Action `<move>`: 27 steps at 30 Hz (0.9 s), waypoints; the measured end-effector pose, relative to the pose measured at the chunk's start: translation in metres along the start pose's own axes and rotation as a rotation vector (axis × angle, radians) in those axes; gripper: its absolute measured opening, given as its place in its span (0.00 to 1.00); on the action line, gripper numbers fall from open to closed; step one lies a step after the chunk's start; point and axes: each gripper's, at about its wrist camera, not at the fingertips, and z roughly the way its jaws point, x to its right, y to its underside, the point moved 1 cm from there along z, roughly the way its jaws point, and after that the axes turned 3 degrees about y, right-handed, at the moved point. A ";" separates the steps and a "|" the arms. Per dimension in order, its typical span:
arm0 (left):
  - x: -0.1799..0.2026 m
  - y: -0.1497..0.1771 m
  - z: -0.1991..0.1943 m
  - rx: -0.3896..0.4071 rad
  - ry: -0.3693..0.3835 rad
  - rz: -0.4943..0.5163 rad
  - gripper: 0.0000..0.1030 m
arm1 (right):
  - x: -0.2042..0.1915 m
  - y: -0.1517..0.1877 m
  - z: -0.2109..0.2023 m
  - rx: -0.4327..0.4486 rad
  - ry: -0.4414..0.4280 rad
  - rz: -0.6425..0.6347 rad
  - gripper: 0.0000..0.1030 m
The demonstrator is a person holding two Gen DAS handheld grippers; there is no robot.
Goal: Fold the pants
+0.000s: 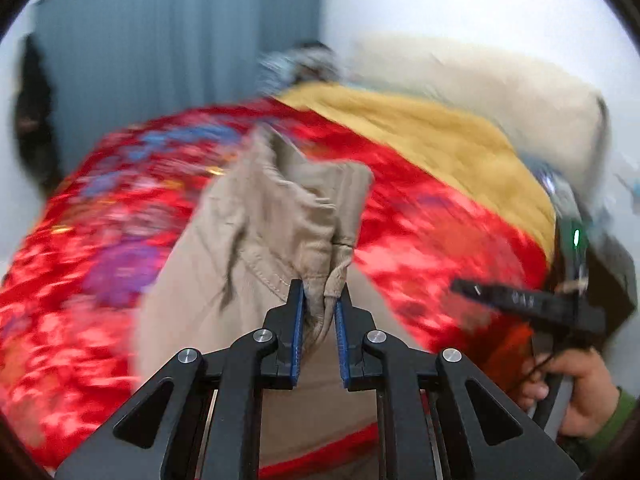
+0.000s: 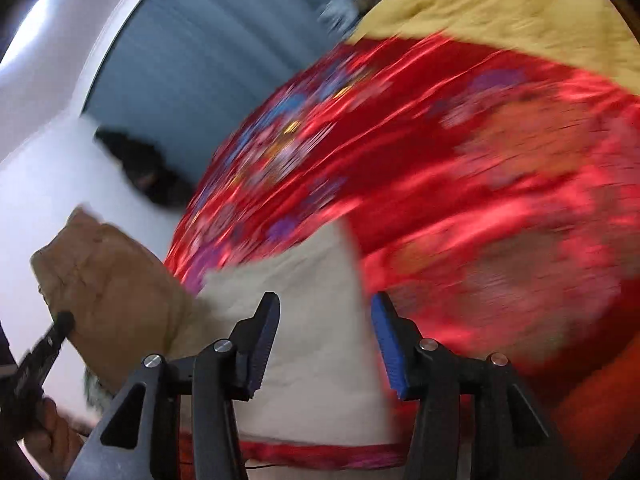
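Your left gripper (image 1: 320, 296), a black two-finger tool with blue ribbed pads, is clamped on a bunched fold of the beige cotton pants (image 1: 276, 216); the cloth is pinched between its nearly closed jaws and hangs lifted in front of the camera. From there the trousers drape down onto the shiny red satin bedspread with blue and purple flowers (image 1: 420, 216), which fills most of both blurred views. A mustard-yellow blanket (image 1: 420, 132) lies along the far edge of the bedspread, with a cream pillow (image 1: 500, 92) beyond it against a white wall. A blue-grey curtain (image 1: 160, 40) hangs at the back left.

Your right gripper (image 2: 325, 312), of the same make, has its jaws apart with nothing pressed between the pads. A pale, flat part of the pants (image 2: 316, 320) lies on the bedspread under it. In the right wrist view, the lifted brown-beige bundle shows at the left, with the tip of your left gripper beside it. In the left wrist view, your right hand (image 1: 576, 392), in a green sleeve, grips the handle of its tool at the lower right.
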 end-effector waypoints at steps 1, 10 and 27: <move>0.009 0.003 0.016 -0.023 0.015 0.033 0.12 | 0.014 -0.004 -0.005 0.016 0.013 0.020 0.47; 0.052 0.051 0.057 -0.163 -0.039 0.223 0.60 | 0.052 -0.003 -0.016 0.026 0.046 0.044 0.47; -0.079 0.114 -0.016 -0.096 -0.341 0.013 0.80 | -0.008 0.047 0.012 -0.265 -0.251 0.008 0.47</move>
